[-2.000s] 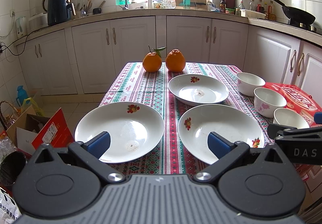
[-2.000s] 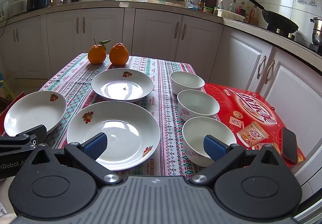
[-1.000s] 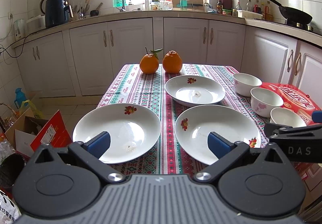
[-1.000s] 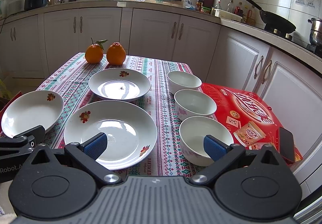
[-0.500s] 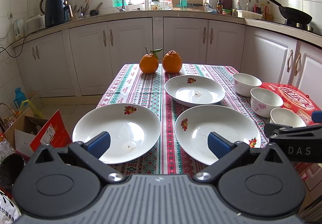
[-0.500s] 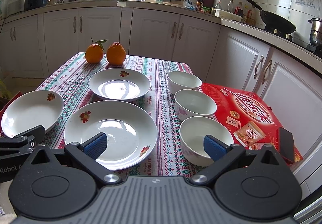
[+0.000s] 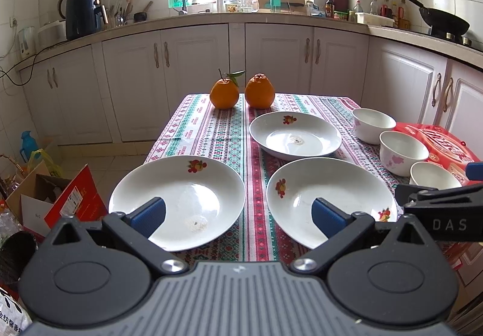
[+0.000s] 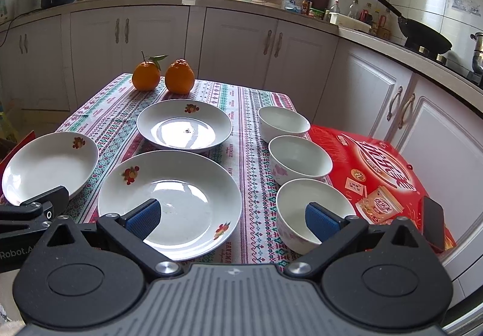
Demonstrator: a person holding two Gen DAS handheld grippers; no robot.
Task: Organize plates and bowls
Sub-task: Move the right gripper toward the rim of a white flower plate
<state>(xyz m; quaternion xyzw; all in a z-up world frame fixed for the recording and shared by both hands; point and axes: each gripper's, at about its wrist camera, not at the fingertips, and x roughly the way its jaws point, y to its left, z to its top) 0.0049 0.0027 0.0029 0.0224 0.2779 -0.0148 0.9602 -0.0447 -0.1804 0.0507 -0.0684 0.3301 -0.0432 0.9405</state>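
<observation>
Three white plates with fruit prints lie on the patterned tablecloth: a near left plate (image 7: 178, 200) (image 8: 48, 165), a near middle plate (image 7: 329, 200) (image 8: 172, 200) and a far plate (image 7: 295, 135) (image 8: 184, 126). Three white bowls stand in a row on the right: far bowl (image 7: 372, 123) (image 8: 283, 121), middle bowl (image 7: 403, 151) (image 8: 299, 157), near bowl (image 7: 434, 177) (image 8: 314, 209). My left gripper (image 7: 238, 215) is open and empty above the near table edge between the two near plates. My right gripper (image 8: 231, 215) is open and empty between the middle plate and the near bowl.
Two oranges (image 7: 241, 92) (image 8: 163, 76) sit at the table's far end. A red box (image 8: 380, 172) lies at the right edge with a black phone (image 8: 433, 222) on it. Cardboard boxes (image 7: 51, 197) stand on the floor at left. Cabinets and a cluttered counter surround the table.
Both grippers drew back slightly from the table about a second ago and now hold still. The plates and bowls have not moved.
</observation>
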